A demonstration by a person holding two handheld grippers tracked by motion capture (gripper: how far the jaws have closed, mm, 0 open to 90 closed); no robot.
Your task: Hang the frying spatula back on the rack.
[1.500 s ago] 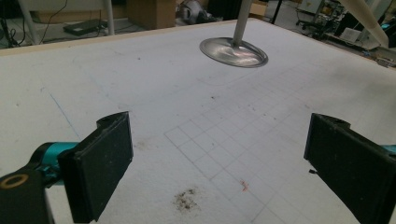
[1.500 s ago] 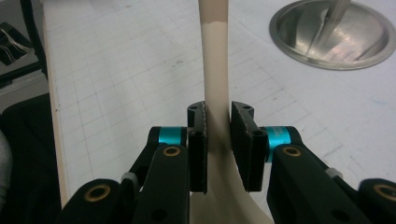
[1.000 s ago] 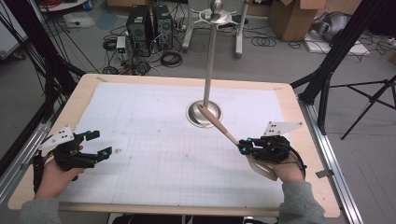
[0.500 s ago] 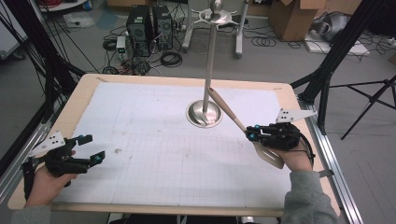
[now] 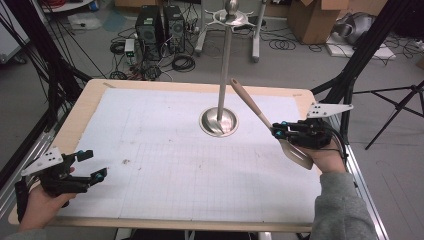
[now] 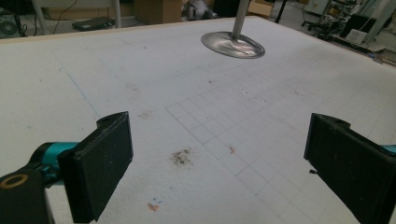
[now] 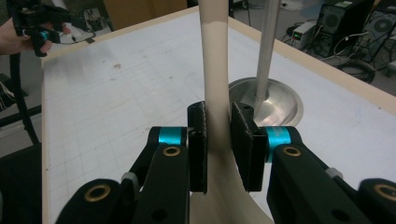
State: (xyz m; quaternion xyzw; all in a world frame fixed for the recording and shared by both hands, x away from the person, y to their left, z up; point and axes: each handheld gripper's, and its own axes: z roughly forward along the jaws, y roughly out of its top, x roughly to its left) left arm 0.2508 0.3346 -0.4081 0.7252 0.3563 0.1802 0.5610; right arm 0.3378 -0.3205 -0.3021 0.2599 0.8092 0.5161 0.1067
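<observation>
A beige spatula (image 5: 260, 116) (image 7: 215, 70) is held at its neck by my right gripper (image 5: 278, 132) (image 7: 218, 144), which is shut on it above the table's right side. Its handle points up and left toward the steel stand (image 5: 223, 70), and its blade hangs down by the person's hand. The stand rises from a round base (image 5: 218, 121) (image 6: 232, 44) (image 7: 285, 100) at the far middle of the table. Near the front left corner my left gripper (image 5: 92, 165) (image 6: 219, 158) is open, with only the white mat between its jaws.
The table (image 5: 87, 100) carries a white gridded mat (image 5: 165, 150) with small stains. Cables, computer cases (image 5: 160, 22) and cardboard boxes lie on the floor beyond the far edge. A black tripod (image 5: 400, 100) stands off the right side.
My right gripper has lifted the spatula and moved it right, so the handle now rises beside the stand's pole. My left gripper has drifted toward the front left corner.
</observation>
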